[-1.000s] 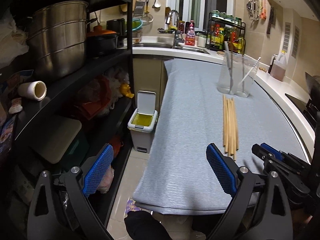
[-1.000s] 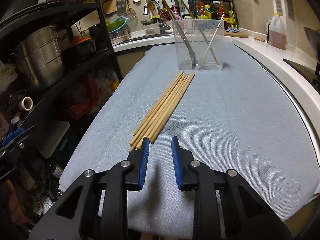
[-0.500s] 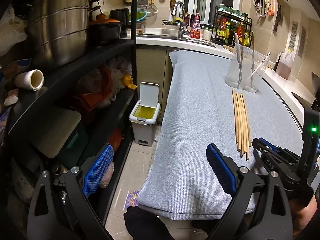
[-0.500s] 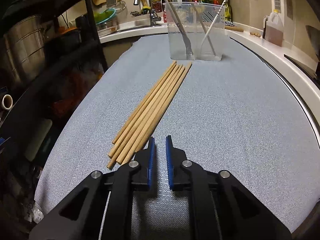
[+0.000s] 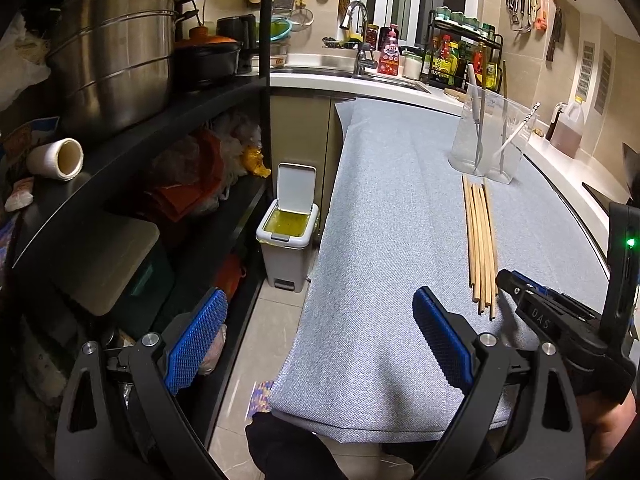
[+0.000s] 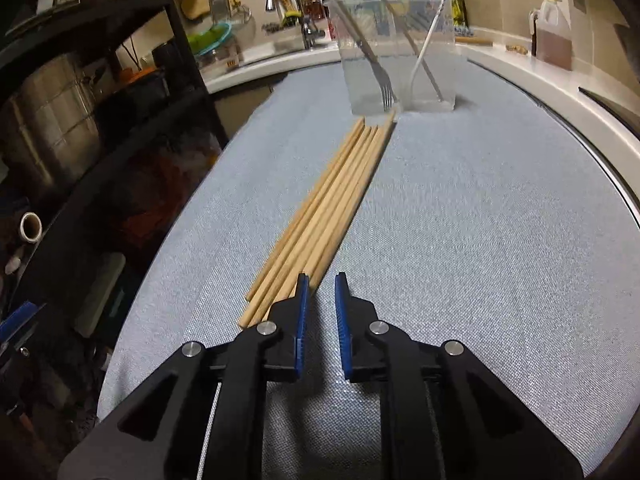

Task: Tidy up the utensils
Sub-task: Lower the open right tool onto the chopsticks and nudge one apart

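The wooden chopsticks point(image 6: 320, 216) lie bundled on the grey mat point(image 6: 480, 240), running from lower centre of the right wrist view up to the clear holder point(image 6: 396, 52); they look light, stiff, smooth and prone to roll, so pinching one near its close end seems best. The right gripper point(image 6: 319, 300) stands narrowly parted and empty, its left finger over those ends, closer and slightly wider than half a second ago. The left gripper point(image 5: 320, 340) stays wide at lower frame.

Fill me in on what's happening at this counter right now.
A person with a claw in each hand is tidying utensils. A row of wooden chopsticks lies on the grey mat, and the right claw sits low at their near ends, slightly open, gripping nothing. The left claw hangs wide open off the mat's edge. The clear holder beyond already has a fork in it.
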The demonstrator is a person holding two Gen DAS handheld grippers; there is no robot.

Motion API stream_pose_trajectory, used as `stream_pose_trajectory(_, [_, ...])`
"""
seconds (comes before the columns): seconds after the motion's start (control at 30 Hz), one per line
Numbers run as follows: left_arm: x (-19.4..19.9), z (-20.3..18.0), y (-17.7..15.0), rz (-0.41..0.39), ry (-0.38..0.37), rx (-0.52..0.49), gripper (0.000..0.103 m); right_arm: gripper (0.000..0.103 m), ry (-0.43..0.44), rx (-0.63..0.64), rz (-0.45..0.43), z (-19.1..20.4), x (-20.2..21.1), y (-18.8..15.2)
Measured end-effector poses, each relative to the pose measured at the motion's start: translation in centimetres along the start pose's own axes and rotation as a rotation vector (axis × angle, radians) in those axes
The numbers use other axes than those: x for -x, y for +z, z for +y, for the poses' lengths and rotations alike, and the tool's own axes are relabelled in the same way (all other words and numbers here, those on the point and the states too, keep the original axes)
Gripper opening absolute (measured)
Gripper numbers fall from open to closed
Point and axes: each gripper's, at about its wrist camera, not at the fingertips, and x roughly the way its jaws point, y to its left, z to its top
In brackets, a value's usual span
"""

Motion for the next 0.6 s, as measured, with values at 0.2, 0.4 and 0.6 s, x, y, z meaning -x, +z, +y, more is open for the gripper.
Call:
stream_pose_trajectory(0.2, [-0.2, 0.1, 0.0, 0.005, -0.002, 0.000, 0.091, 0.015, -0.022, 0.030, 0.012, 0.3, 0.5, 0.3])
stream_pose_trajectory(0.4, [-0.2, 0.0, 0.0, 0.011, -0.001, 0.000, 0.091, 0.015, -0.060, 0.059, 0.025, 0.9, 0.0, 1.0])
stream_pose_trajectory(0.6, [-0.3, 0.2, 0.0, 0.005, -0.004, 0.012, 0.091, 0.017, -0.055, -0.065, 0.044, -1.9, 1.3, 0.6])
